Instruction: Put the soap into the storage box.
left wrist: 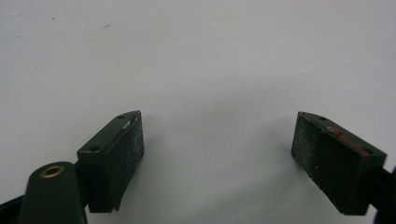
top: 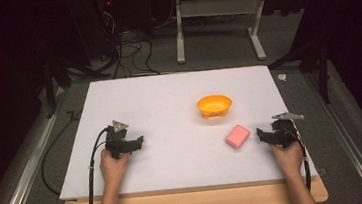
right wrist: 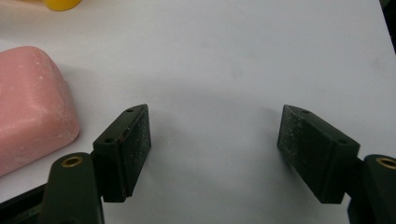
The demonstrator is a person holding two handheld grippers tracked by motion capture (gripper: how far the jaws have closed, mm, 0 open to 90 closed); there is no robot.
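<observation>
A pink bar of soap point(top: 237, 136) lies on the white board point(top: 168, 93), right of centre. Just behind it and a little left stands a small orange bowl point(top: 214, 105). My right gripper point(top: 262, 135) rests on the board just right of the soap, pointing left toward it. In the right gripper view the soap point(right wrist: 32, 107) lies left of the left jaw, apart from it, with the bowl's edge point(right wrist: 60, 3) at the top. That gripper point(right wrist: 215, 135) is open over bare board. My left gripper point(top: 139, 142) rests near the board's left side, and its jaws point(left wrist: 217, 140) stand open on nothing.
The white board lies on a wooden table whose front edge point(top: 193, 202) shows between the person's forearms. Metal rails point(top: 24, 167) run along both sides. Behind the board, cables point(top: 129, 51) and a white stand's legs point(top: 179, 37) occupy the grey floor.
</observation>
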